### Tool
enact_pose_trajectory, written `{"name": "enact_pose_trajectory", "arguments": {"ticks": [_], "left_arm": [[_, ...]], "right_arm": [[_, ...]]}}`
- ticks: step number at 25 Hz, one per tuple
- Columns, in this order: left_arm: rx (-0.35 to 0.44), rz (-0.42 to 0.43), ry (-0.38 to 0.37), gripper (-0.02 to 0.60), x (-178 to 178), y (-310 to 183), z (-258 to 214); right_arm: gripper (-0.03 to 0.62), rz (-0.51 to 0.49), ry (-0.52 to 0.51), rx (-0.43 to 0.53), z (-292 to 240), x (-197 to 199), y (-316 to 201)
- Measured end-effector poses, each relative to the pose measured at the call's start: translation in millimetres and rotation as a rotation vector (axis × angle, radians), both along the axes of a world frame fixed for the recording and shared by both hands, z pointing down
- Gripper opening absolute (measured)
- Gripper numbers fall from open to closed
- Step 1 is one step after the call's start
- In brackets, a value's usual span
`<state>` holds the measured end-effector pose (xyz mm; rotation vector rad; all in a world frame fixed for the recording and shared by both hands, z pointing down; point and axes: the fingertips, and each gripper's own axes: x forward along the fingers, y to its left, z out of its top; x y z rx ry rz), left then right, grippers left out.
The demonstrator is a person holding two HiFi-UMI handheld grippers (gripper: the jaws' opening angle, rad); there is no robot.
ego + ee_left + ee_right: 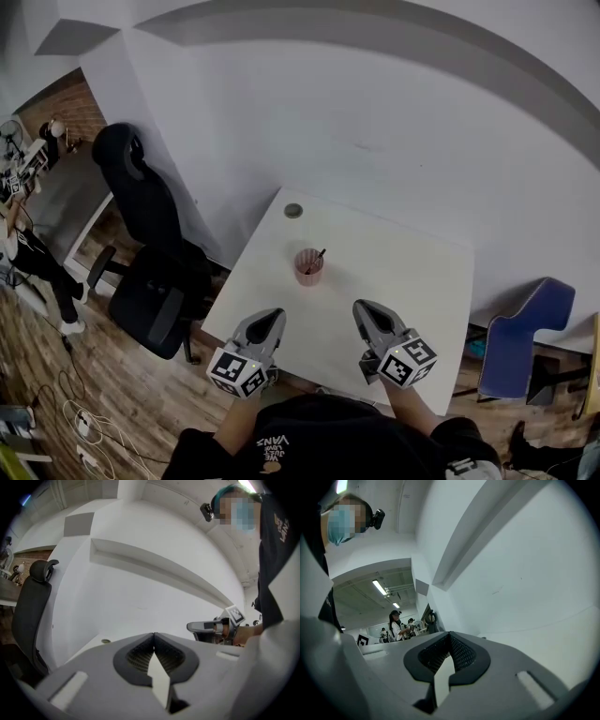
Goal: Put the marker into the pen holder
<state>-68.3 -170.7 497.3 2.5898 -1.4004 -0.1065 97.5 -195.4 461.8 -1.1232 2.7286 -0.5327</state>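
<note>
The marker [320, 255] is already standing in the pink pen holder [307, 270]. The left gripper [274, 317] and the right gripper [365, 308] are hovering closed, holding nothing. Probably the best is keeping them clear, not tipping it.

An office-like workspace: white table [412, 272], black swivel chair [150, 253], wood floor [56, 394].

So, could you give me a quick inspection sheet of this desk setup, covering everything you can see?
Surface: white table, set by a white wall.
Job's things: pink pen holder upright on the table; marker standing in it.
Clutter: small round grey disc near the far corner.
Grippers: left gripper and right gripper both shut, holding nothing.
Cables: white cables on the wooden floor.
Surroundings: black office chair, blue chair.
</note>
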Motion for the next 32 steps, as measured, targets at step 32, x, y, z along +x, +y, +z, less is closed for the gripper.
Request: {"name": "enact_pose_trajectory", "arguments": {"ticks": [32], "left_arm": [[-0.014, -0.045, -0.001, 0.054, 11.9, 17.9, 5.8]], "right_arm": [[0.002, 0.007, 0.060, 0.002, 16.0, 17.2, 8.9]]}}
